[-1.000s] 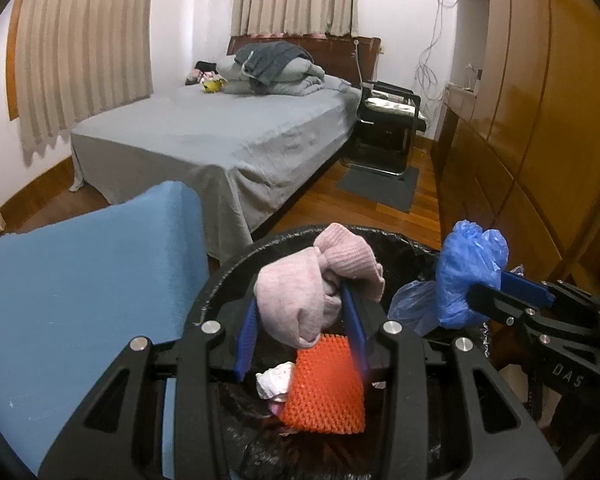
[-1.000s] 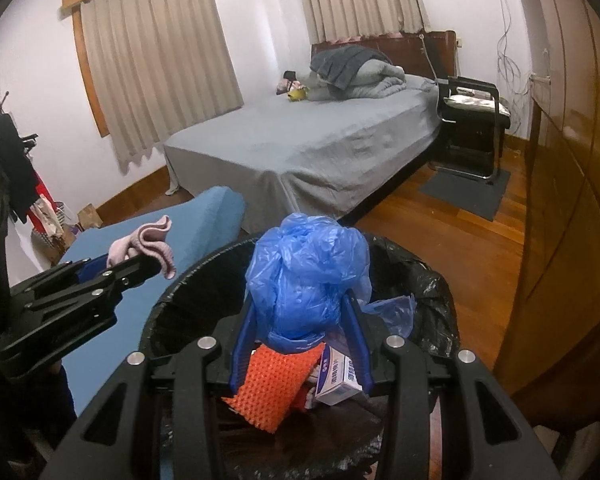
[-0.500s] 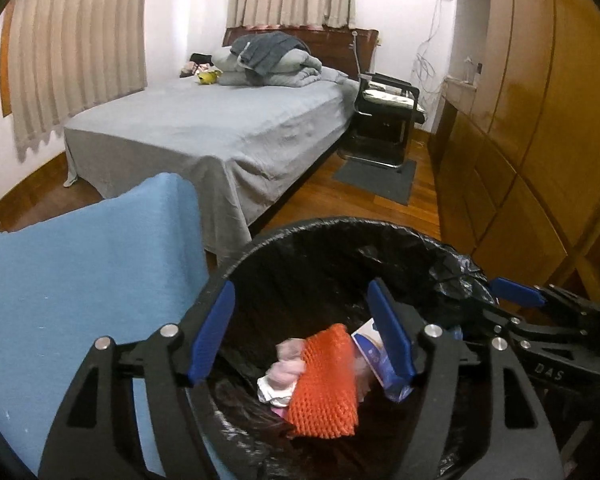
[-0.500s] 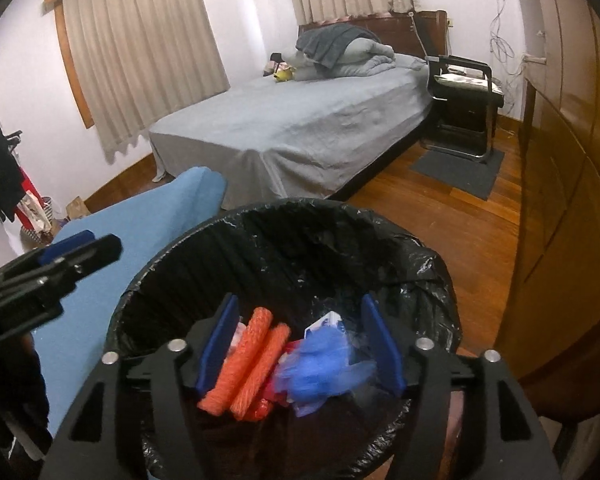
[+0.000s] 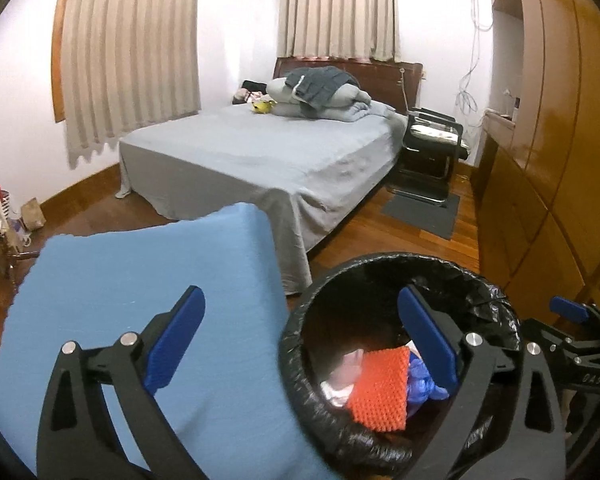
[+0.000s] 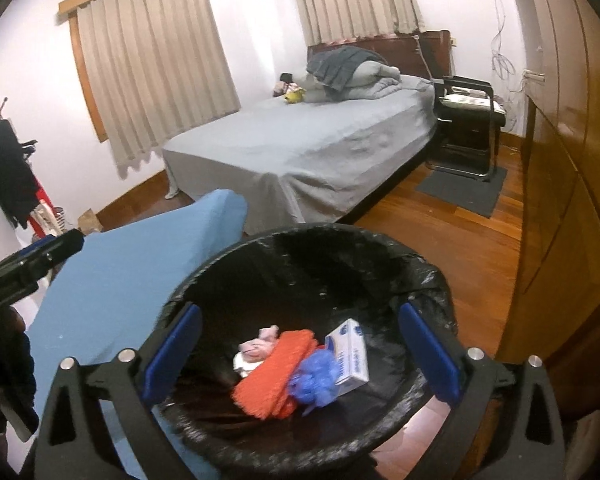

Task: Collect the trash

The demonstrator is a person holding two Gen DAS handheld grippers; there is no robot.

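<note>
Black-lined bin (image 6: 300, 240), holding orange mesh (image 6: 274, 374), blue bag (image 6: 314, 376), pink cloth (image 6: 258, 344), white box (image 6: 350, 354)

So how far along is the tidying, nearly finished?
Four pieces lie in the black-lined bin: pink cloth, orange mesh, blue bag, small box. Left gripper and right gripper are open, empty. No further trash visible.

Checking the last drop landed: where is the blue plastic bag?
Right wrist view: blue plastic bag lies inside the black-lined bin, between orange mesh and white box.
</note>
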